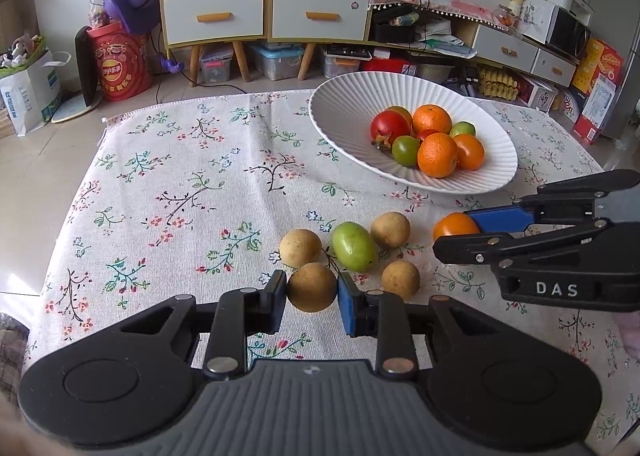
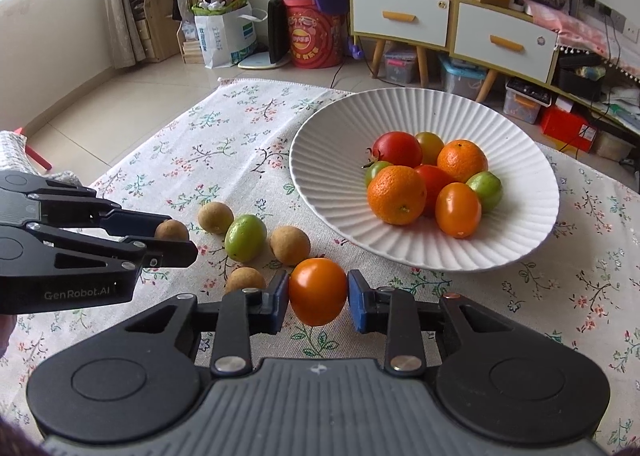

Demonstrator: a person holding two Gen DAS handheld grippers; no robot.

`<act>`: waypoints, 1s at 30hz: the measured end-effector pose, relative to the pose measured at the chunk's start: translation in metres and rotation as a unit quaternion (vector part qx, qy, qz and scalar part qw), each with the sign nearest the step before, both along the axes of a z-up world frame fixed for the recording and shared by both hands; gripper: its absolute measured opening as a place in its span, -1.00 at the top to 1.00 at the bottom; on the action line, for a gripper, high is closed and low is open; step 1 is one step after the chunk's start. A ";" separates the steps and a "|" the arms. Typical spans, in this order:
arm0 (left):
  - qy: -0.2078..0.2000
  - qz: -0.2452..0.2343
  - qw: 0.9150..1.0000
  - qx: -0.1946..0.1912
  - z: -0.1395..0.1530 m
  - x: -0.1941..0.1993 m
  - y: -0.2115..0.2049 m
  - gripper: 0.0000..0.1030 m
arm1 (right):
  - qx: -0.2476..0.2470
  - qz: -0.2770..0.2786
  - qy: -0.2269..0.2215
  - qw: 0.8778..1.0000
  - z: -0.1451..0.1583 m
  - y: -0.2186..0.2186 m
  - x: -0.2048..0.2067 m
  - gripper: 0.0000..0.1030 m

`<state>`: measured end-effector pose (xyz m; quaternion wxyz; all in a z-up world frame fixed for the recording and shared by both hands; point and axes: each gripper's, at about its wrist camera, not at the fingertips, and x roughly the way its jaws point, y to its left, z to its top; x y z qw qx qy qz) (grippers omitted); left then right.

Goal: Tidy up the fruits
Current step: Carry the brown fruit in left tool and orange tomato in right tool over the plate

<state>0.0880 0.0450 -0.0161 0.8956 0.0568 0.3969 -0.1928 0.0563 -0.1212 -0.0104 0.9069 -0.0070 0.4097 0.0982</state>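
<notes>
My left gripper (image 1: 311, 290) is shut on a brown longan (image 1: 312, 280) just above the floral cloth. My right gripper (image 2: 318, 290) is shut on an orange cherry tomato (image 2: 318, 296); the left wrist view shows that tomato (image 1: 454, 225) between the right gripper's side-on jaws. Three more longans (image 1: 300, 248) (image 1: 390, 230) (image 1: 400, 278) and a green fruit (image 1: 354, 246) lie loose on the cloth between the two grippers. The white ribbed bowl (image 1: 344, 107) (image 2: 320, 167) behind them holds oranges (image 2: 396, 193), red and orange tomatoes and green fruits.
A floral tablecloth (image 1: 180, 175) covers the table, whose far edge runs just behind the bowl. Beyond it are a tiled floor, a drawer cabinet (image 1: 216, 15), a red bucket (image 1: 120, 63) and storage boxes.
</notes>
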 end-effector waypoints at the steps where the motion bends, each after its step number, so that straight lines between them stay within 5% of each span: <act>1: -0.001 0.000 1.000 0.000 0.001 0.000 0.000 0.62 | 0.005 0.000 -0.001 1.000 0.003 -0.001 -0.001 0.45; 30: -0.040 -0.017 0.998 -0.040 0.027 0.016 -0.045 0.62 | 0.047 -0.103 -0.057 0.992 0.032 -0.060 0.001 0.45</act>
